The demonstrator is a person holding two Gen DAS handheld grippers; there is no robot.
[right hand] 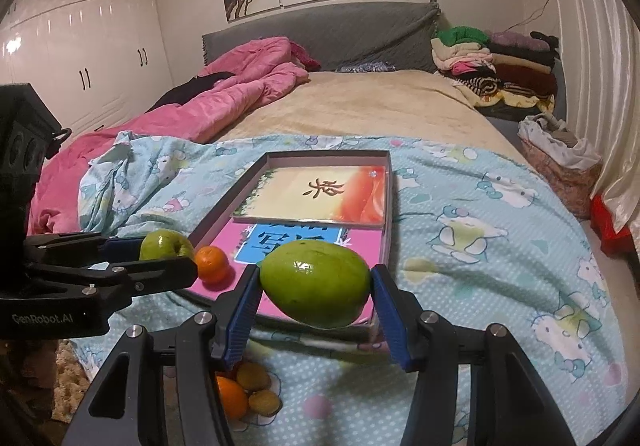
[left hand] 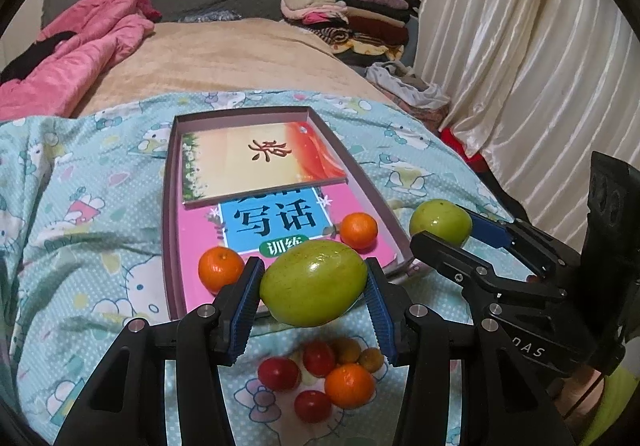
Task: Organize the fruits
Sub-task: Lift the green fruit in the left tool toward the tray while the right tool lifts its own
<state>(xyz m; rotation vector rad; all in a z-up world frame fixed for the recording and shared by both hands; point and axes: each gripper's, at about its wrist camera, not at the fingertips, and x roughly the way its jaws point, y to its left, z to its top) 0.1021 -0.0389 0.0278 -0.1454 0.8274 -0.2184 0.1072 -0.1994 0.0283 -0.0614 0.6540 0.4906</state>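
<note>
Two tangerines already lie in the shallow box on the bed. Each gripper's fingers clamp a green fruit: left gripper, right gripper, both just short of the box. Cherry tomatoes and another tangerine wait in front of it.

left tool clamped, angled down | right tool clamped, angled down

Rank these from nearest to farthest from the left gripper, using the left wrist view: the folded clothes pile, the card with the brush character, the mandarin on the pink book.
1. mandarin, just beyond the left gripper, slightly right.
2. card, farther up the box.
3. clothes pile, far end of the bed, right.
</note>
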